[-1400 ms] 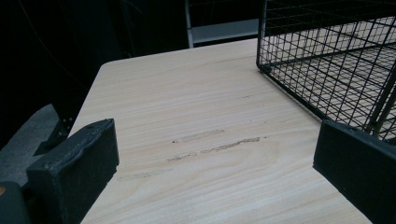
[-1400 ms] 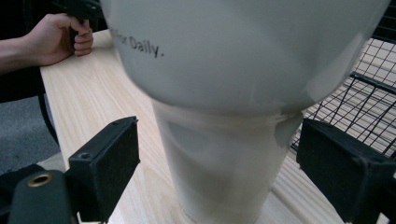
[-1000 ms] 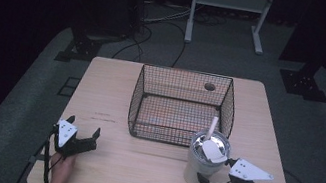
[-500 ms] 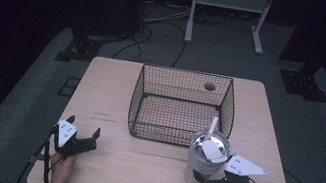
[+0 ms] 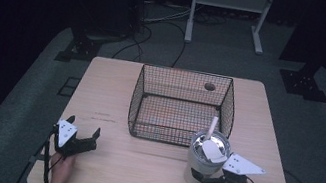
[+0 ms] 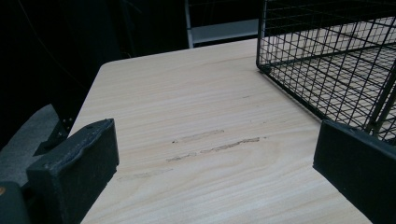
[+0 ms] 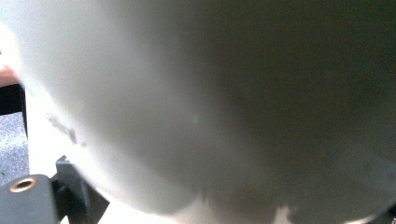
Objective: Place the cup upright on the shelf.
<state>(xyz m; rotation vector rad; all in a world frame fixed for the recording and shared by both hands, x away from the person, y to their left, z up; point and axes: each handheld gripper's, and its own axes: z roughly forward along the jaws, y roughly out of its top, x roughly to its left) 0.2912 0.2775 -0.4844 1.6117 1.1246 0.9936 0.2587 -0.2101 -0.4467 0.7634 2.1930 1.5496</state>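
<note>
Overhead, pale wooden table [image 5: 114,98], dark room.

Open tabletop [image 5: 147,170] is left at six o'clock, between the left gripper [image 5: 83,141] and the tumbler [image 5: 204,160] — passage toward twelve o'clock is barred by the wire basket [image 5: 181,106], with bare strips flanking it.

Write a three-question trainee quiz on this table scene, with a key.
1. True or false: the metal tumbler stands inside the wire basket.
2. Which gripper is at the tumbler: A left gripper, B right gripper?
3. Fill in: the left gripper's jaws are ___.

Key: 1 false, it stands on the table just outside the basket's near right corner; 2 B; 3 open.
</note>
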